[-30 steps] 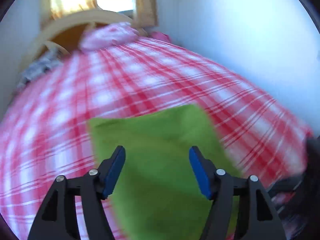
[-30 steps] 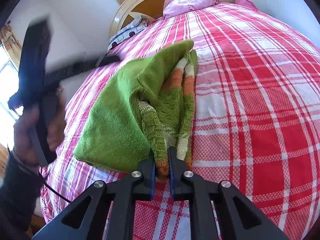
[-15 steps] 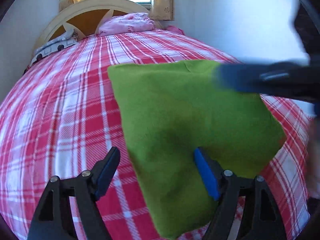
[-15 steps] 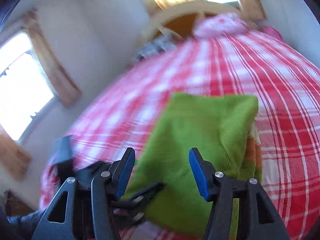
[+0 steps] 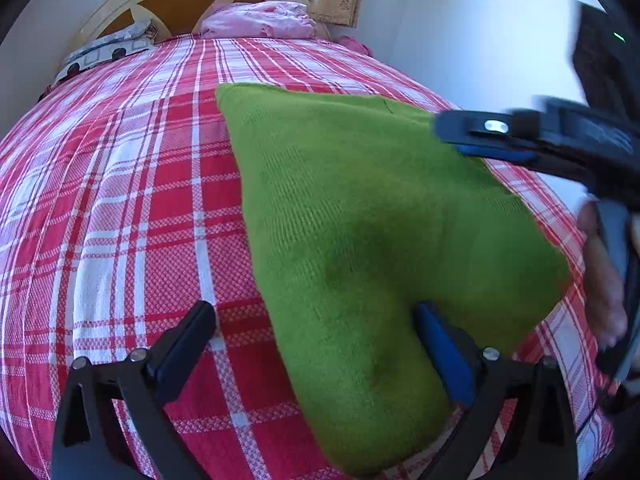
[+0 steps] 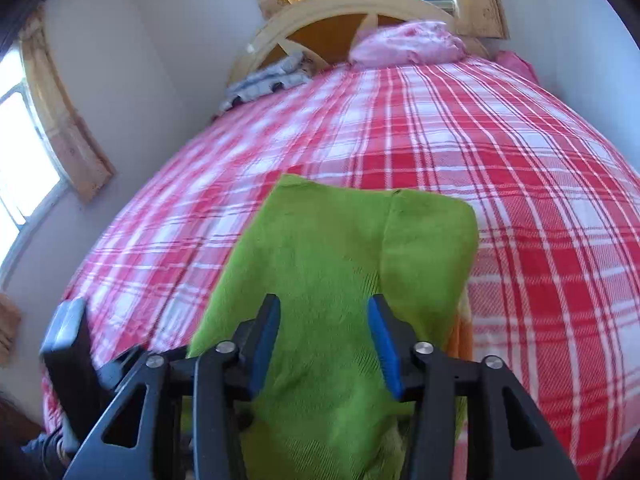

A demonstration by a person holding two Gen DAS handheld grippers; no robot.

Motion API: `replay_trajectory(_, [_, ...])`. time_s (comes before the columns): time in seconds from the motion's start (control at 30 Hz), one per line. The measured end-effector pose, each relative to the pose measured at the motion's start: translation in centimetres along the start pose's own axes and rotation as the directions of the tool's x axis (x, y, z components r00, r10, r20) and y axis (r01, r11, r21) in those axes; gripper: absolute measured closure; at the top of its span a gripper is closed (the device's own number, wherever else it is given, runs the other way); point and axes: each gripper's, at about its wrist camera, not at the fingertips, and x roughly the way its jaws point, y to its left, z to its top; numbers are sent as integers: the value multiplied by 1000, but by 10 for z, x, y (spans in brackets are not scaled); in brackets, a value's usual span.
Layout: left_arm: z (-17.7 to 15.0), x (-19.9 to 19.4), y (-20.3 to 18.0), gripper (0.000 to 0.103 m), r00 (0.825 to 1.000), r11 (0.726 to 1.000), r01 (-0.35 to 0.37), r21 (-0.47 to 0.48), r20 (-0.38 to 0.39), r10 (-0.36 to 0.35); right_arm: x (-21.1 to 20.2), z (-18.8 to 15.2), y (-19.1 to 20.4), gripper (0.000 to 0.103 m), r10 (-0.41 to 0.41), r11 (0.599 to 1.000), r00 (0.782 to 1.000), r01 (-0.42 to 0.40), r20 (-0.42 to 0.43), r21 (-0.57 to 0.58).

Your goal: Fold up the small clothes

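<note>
A green knit garment (image 5: 360,232) lies folded on the red plaid bed; it also shows in the right wrist view (image 6: 340,280), with an orange patch (image 6: 462,332) peeking out at its right edge. My left gripper (image 5: 316,340) is open and empty, low over the garment's near left edge. My right gripper (image 6: 324,336) is open and empty, above the garment's near end. The right gripper also shows in the left wrist view (image 5: 500,140), over the garment's far right corner.
The red and white plaid bedspread (image 5: 132,200) covers the bed. A pink bundle (image 5: 260,20) and a grey patterned pillow (image 5: 104,50) lie by the headboard (image 6: 360,12). A white wall (image 5: 480,40) runs along the bed's right side. A window (image 6: 24,160) is at left.
My right gripper let go of the garment's striped edge, opened and lifted over it. The garment now lies flat with the green side up. My left gripper moved lower and closer.
</note>
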Motion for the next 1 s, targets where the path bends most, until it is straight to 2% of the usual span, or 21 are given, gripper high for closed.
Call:
replay_trajectory(0.1, [0,1,0,0,1000,1000,-5,4,-5,5,40,3,-24,54,-63,997,990,69,-128,43])
replay_trajectory(0.4, [2,6,0,0,1000,1000,-11,13,-12,11,24,-8,-38,54,34,999,997,-35,-68,-3])
replay_trajectory(0.5, [4,6,1,0,1000,1000,8,7,-10,-8,4,-9,-43,54,73,997,997,-73,-1,13])
replay_trajectory(0.6, [7,5,1,0,998,998,63,4,2,-63,-15,-7,-69,51,92,989,992,-101,82,110])
replay_trajectory(0.63, [8,6,0,0,997,997,76,4,2,-76,-16,-5,-80,43,88,984,992,-101,89,150])
replay_trajectory(0.73, [11,10,-4,0,995,995,95,3,-8,-95,-8,1,-107,42,64,975,996,-77,67,209])
replay_trajectory(0.87, [13,14,-4,0,992,992,125,-4,-16,-125,17,2,-132,42,152,946,988,-145,0,290])
replay_trajectory(1.0, [12,11,2,0,986,986,164,-32,-7,-165,35,6,-137,42,258,915,966,-243,-4,322])
